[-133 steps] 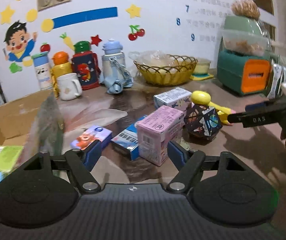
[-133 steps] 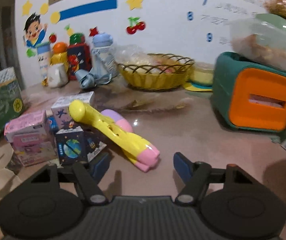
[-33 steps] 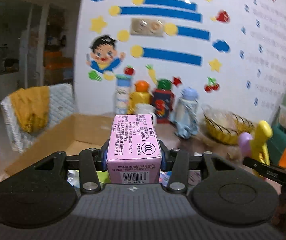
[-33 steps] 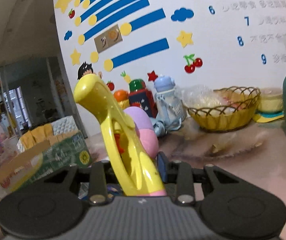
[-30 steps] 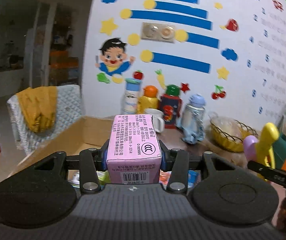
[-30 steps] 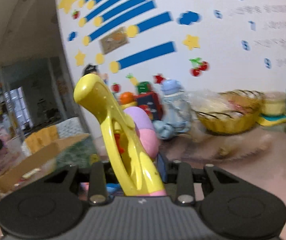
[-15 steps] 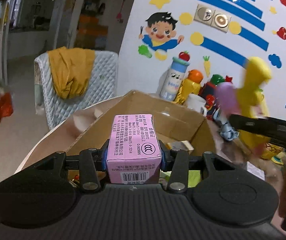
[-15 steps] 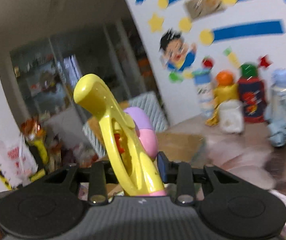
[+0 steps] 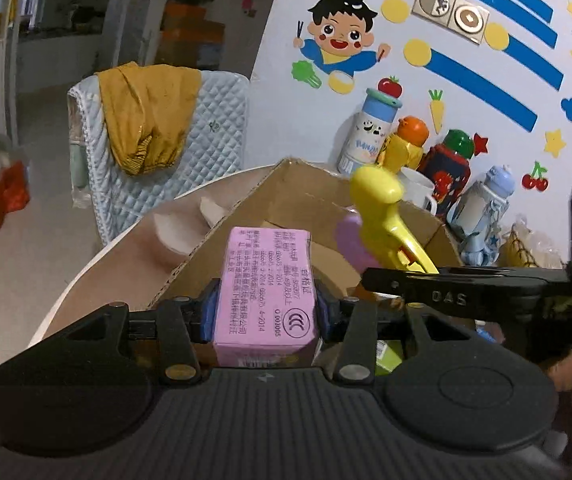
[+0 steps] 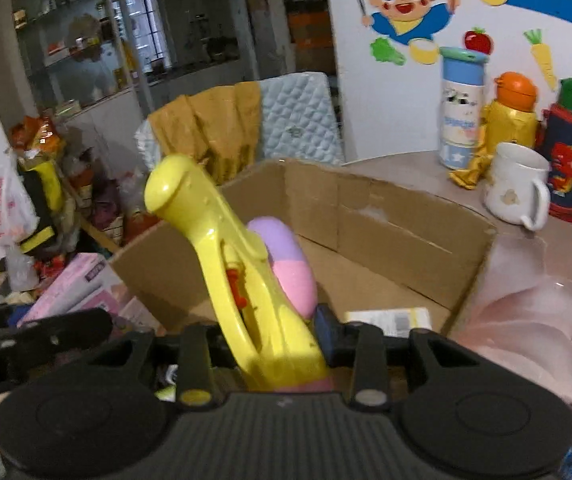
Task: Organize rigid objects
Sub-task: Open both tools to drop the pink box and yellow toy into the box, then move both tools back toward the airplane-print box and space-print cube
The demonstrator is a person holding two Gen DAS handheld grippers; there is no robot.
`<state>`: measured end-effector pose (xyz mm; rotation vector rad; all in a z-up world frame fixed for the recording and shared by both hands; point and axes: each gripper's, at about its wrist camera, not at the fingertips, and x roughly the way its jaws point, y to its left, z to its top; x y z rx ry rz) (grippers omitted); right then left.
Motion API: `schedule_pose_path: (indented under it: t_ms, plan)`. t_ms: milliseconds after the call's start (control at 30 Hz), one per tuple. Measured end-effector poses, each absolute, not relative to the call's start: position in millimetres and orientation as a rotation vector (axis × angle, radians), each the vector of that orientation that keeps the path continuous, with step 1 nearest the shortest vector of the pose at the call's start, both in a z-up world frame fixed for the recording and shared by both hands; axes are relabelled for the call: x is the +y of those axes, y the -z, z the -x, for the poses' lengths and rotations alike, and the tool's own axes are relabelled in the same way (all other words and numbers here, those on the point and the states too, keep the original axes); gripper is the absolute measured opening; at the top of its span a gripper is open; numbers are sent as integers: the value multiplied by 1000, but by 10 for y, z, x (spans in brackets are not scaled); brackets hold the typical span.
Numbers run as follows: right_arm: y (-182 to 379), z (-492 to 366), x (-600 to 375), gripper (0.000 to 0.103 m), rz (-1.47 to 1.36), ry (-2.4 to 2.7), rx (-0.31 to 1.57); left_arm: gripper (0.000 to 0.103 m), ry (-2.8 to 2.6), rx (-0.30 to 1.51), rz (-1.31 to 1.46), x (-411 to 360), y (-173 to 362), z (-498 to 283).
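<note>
My left gripper (image 9: 266, 308) has a pink carton (image 9: 266, 280) between its blue pads, over the near corner of an open cardboard box (image 9: 297, 200). Its jaws are opening, but the pads still touch the carton's sides. My right gripper (image 10: 274, 336) grips a yellow toy with a pink and purple ring (image 10: 222, 248) by its base, above the cardboard box (image 10: 385, 216). Its jaws are also opening a little, and the toy still stands between them. In the left wrist view the yellow toy (image 9: 381, 208) rises over the right gripper's black finger (image 9: 445, 292).
A flat packet (image 10: 389, 320) lies in the box. A white mug (image 10: 513, 188) and several drink bottles (image 10: 461, 120) stand along the wall. Pink plastic film (image 10: 525, 320) lies right of the box. A quilted chair with a yellow cloth (image 9: 146, 112) stands beyond the table edge.
Both grippers swung left from the table's middle to the box, the right one farther. The pink carton has tipped forward between the left pads. The toy now hangs over the box.
</note>
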<state>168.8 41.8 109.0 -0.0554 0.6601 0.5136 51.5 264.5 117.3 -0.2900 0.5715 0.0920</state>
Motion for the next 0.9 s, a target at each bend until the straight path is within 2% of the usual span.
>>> schedule_pose_path:
  t_ms: [67, 133, 233, 267, 300, 367, 400, 667, 900]
  plan:
    - [-1119, -1602, 373, 42, 32, -513, 645, 64, -115, 573, 293, 2653, -1176, -508]
    - [-1197, -1520, 299, 55, -10, -490, 618, 74, -122, 560, 337, 2680, -1201, -514]
    - [-1351, -1345, 181, 57, -54, -470, 565, 82, -139, 534, 279, 2616, -1247, -470]
    - [-1396, -1321, 145, 60, -72, -467, 545, 89, -149, 525, 269, 2609, -1258, -455]
    - [-1443, -1302, 118, 63, -90, -459, 525, 91, -153, 517, 274, 2618, -1264, -448]
    - [-1499, -1198, 33, 77, -116, -434, 478, 96, -152, 497, 282, 2624, -1283, -415]
    - [-1511, -1150, -7, 79, -125, -422, 456, 99, -145, 487, 270, 2613, -1289, -387]
    - [-1398, -740, -350, 86, -239, -232, 357, 99, -122, 382, 276, 2664, -1415, -192]
    - [-1265, -387, -451, 90, -74, -179, 295, 100, -124, 315, 327, 2578, -1469, -42]
